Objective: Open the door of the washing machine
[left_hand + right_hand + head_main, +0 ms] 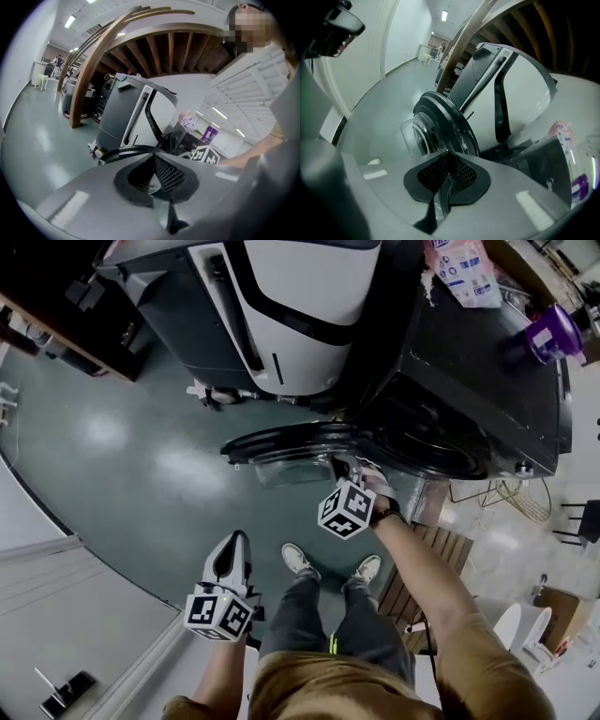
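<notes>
Reading from left to right, we find the left gripper (236, 545) held low over the floor (141, 446), well apart from the machine. Its fingers are pressed together on nothing, and we judge it parked there to leave the door's swing free. The door (291, 442) of the washing machine (487, 381) stands swung wide out from the drum opening at the machine's front edge, its glass bowl exposed. The right gripper (339, 467) points down beside the door's rim, its fingers likewise closed tight with nothing visibly between them; whether the tips touch the rim we cannot tell. We judge the opening all but complete. A purple bottle (553, 334) stands near the right edge of the machine's top, clear of the work.
</notes>
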Demonstrator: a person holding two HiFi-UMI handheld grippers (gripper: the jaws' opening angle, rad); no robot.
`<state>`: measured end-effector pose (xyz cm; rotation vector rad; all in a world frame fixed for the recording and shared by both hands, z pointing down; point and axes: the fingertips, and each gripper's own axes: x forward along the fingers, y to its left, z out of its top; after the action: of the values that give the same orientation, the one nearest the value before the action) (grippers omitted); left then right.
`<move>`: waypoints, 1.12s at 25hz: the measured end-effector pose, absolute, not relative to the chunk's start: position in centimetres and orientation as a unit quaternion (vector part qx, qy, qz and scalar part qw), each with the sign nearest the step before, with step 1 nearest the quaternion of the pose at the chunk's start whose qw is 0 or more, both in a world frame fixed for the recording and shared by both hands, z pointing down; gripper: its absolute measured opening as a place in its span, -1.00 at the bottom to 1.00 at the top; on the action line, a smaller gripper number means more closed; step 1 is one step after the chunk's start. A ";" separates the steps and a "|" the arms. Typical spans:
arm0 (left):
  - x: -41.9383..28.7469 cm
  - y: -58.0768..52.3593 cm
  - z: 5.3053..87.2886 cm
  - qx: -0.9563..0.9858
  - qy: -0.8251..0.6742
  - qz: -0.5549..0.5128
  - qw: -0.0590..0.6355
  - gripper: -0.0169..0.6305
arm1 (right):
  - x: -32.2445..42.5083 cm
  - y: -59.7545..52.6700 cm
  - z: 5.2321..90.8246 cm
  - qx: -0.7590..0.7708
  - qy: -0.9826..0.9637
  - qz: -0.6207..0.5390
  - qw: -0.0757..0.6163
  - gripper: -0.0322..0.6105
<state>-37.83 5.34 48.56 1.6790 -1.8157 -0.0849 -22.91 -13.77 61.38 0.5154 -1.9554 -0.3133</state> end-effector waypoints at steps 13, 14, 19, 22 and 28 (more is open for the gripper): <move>-24.0 2.5 44.7 0.711 -0.642 -0.006 0.287 -0.76 | 2.7 -6.7 53.0 0.338 -0.804 -0.062 0.486 -0.89; -22.8 2.3 44.4 0.715 -0.639 -0.006 0.284 -0.76 | 4.7 -6.3 52.2 0.354 -0.800 -0.057 0.481 -0.89; -17.6 1.4 41.7 0.731 -0.630 -0.016 0.262 -0.76 | 13.7 -3.8 48.9 0.407 -0.787 -0.038 0.462 -0.89; -15.4 0.9 40.0 0.738 -0.628 -0.025 0.246 -0.76 | 17.5 -2.7 47.0 0.436 -0.779 -0.032 0.448 -0.89; -11.9 -0.1 36.9 0.749 -0.623 -0.045 0.221 -0.76 | 22.5 -2.2 40.6 0.486 -0.773 -0.058 0.403 -0.89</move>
<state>-11.87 -0.07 36.92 2.0708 -1.7223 -0.1239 22.49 -2.20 40.59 1.2287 -1.9539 -0.1475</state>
